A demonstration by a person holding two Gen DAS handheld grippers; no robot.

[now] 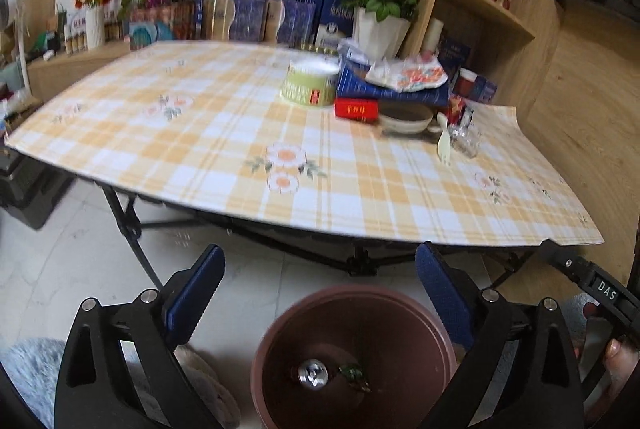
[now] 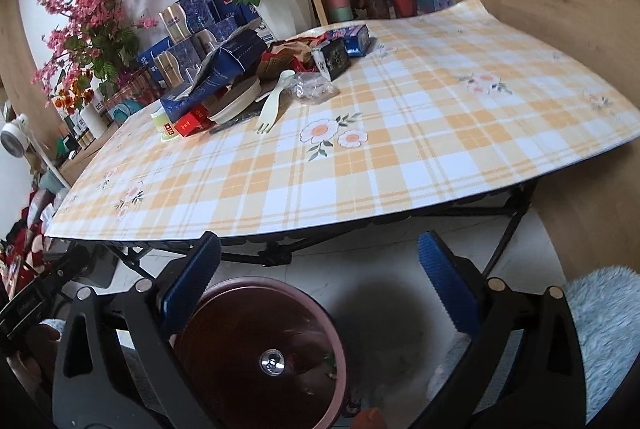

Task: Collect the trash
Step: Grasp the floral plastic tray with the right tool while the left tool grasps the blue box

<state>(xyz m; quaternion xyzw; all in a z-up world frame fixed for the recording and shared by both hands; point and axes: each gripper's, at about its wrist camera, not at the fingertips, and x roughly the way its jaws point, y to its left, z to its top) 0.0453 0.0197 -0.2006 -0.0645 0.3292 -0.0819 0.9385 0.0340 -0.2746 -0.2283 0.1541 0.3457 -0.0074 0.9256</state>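
Note:
A brown trash bin point(image 1: 416, 317) stands on the floor in front of the table; it also shows in the right wrist view point(image 2: 320, 313). Inside lie a shiny can point(image 1: 313, 373) and a small green scrap point(image 1: 354, 375). My left gripper point(image 1: 320, 265) is open and empty above the bin. My right gripper point(image 2: 320, 257) is open and empty above it too. On the table lies a trash pile: a blue box point(image 2: 224, 69), a red packet point(image 2: 192, 123), a green tub point(image 1: 310, 83), a bowl point(image 1: 406, 119), a plastic fork point(image 2: 272, 107) and clear wrap point(image 2: 312, 87).
The table has a yellow checked cloth point(image 1: 224, 149) and black folding legs point(image 1: 128, 225). Flower pots point(image 1: 380, 33) and blue boxes point(image 1: 256, 9) line the back. Wooden shelves point(image 1: 488, 1) stand at the right. A grey rug point(image 2: 608, 325) lies on the floor.

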